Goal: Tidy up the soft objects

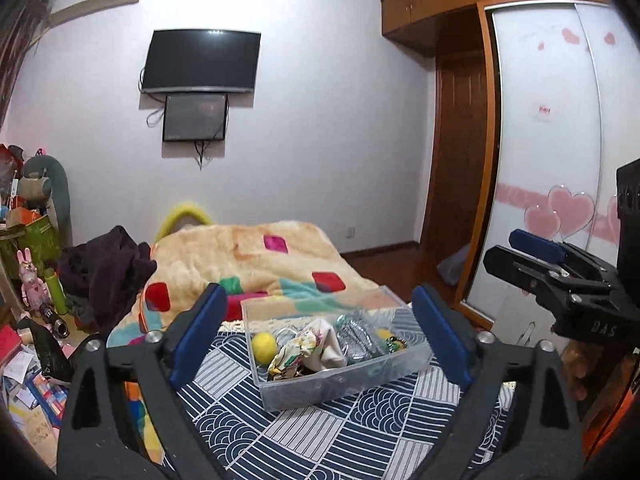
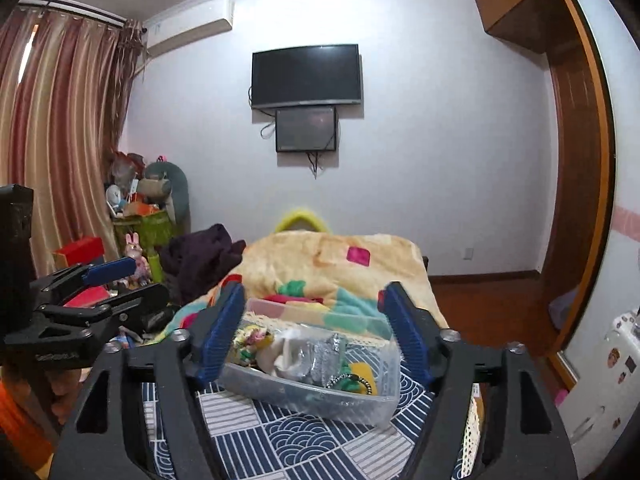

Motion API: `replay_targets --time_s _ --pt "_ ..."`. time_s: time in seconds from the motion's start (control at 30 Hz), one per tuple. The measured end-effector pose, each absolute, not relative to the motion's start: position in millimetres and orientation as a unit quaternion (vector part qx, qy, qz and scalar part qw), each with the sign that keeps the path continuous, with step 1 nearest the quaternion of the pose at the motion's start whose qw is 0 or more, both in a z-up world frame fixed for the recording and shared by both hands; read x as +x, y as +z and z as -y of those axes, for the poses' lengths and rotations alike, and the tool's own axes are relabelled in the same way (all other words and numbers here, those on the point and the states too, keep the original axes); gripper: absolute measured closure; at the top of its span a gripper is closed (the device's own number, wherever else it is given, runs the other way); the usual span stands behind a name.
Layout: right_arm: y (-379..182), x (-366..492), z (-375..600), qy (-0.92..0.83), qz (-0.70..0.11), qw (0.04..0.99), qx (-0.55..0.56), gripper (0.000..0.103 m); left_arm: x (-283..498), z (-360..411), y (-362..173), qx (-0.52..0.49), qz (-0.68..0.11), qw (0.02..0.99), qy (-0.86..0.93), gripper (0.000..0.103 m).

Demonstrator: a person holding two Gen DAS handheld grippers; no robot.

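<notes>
Soft objects sit in a clear plastic bin on the patterned cloth, the bin's long axis across my view: yellow ball, floral fabric, silver pouch. My left gripper and right gripper have jaws apart, empty.

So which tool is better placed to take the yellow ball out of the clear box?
Probably left. The yellow ball lies at the clear box's left end, nearer the open left tool; the right tool, also open, faces the other end.
</notes>
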State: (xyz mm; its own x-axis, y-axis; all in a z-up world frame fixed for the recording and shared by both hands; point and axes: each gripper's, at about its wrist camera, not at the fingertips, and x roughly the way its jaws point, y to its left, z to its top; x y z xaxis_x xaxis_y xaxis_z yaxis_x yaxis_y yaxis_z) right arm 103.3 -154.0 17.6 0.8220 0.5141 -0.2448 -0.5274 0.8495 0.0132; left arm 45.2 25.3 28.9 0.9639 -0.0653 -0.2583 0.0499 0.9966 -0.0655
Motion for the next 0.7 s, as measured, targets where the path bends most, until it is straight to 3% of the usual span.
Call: replay_targets --time_s 0.13,0.3,0.7 --pt "19 94 156 0.271 -0.107 0.956 -0.019 0.019 37 -24 33 -0.031 -0.119 0.992 -0.016 0.002" --pt "19 87 154 0.268 -0.092 0.959 -0.013 0.002 28 -19 35 -0.018 -0.106 0.994 -0.010 0.000" --pt "18 80 156 0.260 -0.085 0.962 -0.009 0.000 25 -15 34 -0.022 -0.108 0.994 -0.018 0.000"
